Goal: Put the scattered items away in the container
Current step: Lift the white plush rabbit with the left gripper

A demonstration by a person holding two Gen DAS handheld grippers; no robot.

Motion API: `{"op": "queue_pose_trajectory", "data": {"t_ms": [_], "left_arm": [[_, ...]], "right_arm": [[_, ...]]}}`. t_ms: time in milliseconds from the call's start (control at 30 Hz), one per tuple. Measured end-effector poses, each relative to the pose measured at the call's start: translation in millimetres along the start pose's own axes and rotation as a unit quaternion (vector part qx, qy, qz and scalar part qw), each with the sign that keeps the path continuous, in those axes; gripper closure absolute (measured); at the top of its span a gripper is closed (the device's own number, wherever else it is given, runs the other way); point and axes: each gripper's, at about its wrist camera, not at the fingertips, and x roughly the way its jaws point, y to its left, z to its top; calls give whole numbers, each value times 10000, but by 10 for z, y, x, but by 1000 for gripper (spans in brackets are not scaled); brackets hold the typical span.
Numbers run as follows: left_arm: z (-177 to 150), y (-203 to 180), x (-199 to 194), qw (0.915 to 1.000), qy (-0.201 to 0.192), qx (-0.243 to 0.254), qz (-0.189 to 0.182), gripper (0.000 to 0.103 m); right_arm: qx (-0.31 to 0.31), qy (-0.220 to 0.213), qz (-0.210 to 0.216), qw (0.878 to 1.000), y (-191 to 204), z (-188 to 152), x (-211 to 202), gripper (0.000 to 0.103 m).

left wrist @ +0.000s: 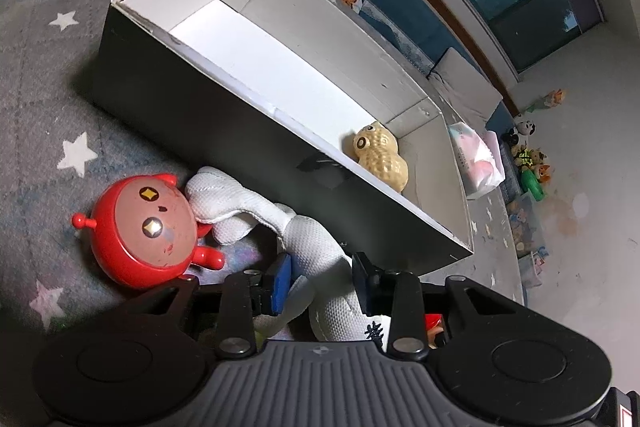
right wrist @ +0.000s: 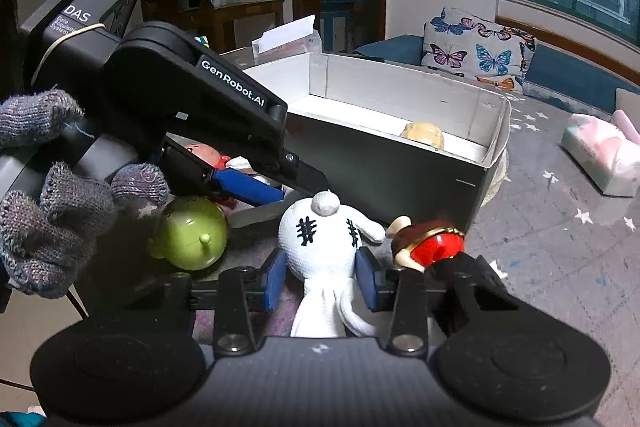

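Note:
A white knitted plush toy (right wrist: pixel 320 243) with black stitched marks lies on the carpet in front of the open box (right wrist: pixel 380 163). My right gripper (right wrist: pixel 322 279) is shut on its round head, blue pads pressing both sides. My left gripper (left wrist: pixel 322 279) is shut on the plush's long white limbs (left wrist: pixel 248 207), which fill the gap between its pads. In the right wrist view the left gripper (right wrist: pixel 296 193) reaches in from the left, held by a gloved hand (right wrist: pixel 48 227). A cream peanut-shaped toy (left wrist: pixel 380 157) lies inside the box (left wrist: pixel 200 99).
A red round doll (left wrist: pixel 144 227) lies left of the plush, a green apple-like toy (right wrist: pixel 192 235) and a red-and-brown figurine (right wrist: pixel 432 243) flank it. A tissue pack (right wrist: pixel 600 155) lies right of the box. A butterfly cushion (right wrist: pixel 480 55) sits behind on the star carpet.

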Motion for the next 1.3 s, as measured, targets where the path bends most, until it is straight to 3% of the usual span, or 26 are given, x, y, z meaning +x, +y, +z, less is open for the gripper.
{"op": "queue_pose_trajectory", "data": {"t_ms": [200, 333, 733, 1000, 1300], "left_arm": [[-11, -44, 51, 10000, 11, -30, 19, 65], [-49, -77, 2, 9999, -58, 112, -55, 72], [-181, -98, -275, 9995, -144, 216, -161, 78], [-79, -275, -552, 9976, -490, 357, -326, 78], [275, -451, -686, 9944, -855, 396, -479, 78]], "right_arm": [[-90, -11, -144, 9999, 54, -38, 22, 65], [-235, 10, -232, 9995, 106, -61, 37, 68], [-207, -51, 57, 9998, 135, -81, -165, 70], [-355, -376, 168, 9985, 138, 168, -349, 71], [-660, -710, 122, 9952, 54, 585, -349, 71]]}}
